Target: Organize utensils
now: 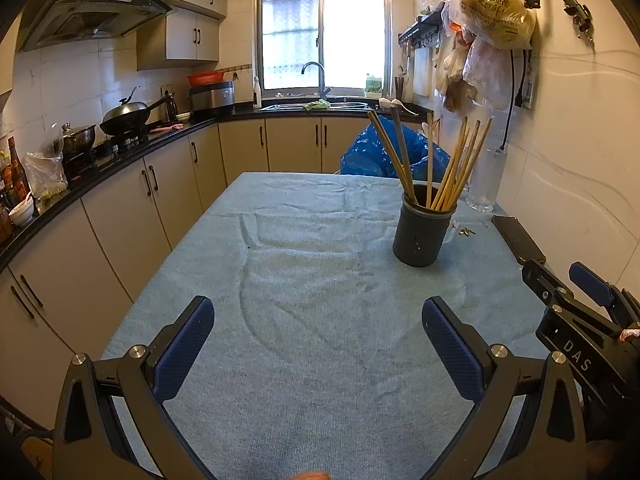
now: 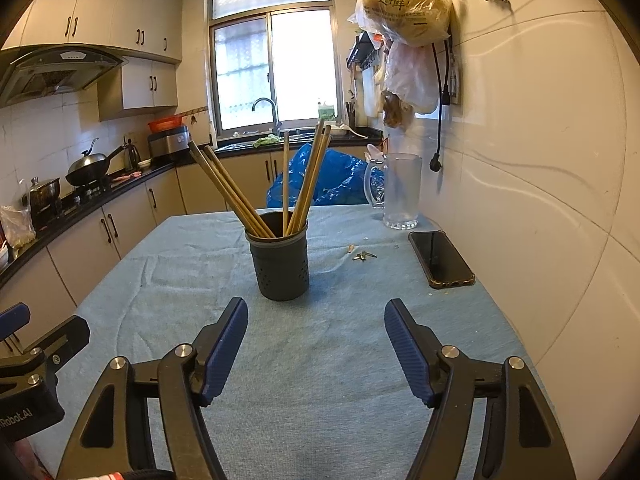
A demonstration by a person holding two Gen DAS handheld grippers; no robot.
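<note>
A dark grey perforated holder (image 1: 422, 228) (image 2: 280, 260) stands upright on the blue cloth-covered table (image 1: 312, 264) (image 2: 320, 360). Several wooden chopsticks (image 1: 452, 164) (image 2: 236, 192) lean inside it, fanned out. My left gripper (image 1: 318, 312) hovers open over the near part of the table, nothing between its blue pads (image 1: 184, 348). My right gripper (image 2: 316, 316) is open a short way in front of the holder, its fingers (image 2: 408, 348) empty. In the left wrist view the right gripper (image 1: 560, 280) shows at the right edge. The left gripper's finger (image 2: 16, 320) shows at the right wrist view's left edge.
A black phone (image 1: 518, 238) (image 2: 440, 258) lies on the table near the right wall. A clear glass jug (image 2: 396, 190) (image 1: 486, 180) stands behind it. Small scraps (image 2: 364, 255) lie between holder and phone. A blue plastic bag (image 2: 332, 178) sits beyond the table's far edge. Counter and cabinets run along the left.
</note>
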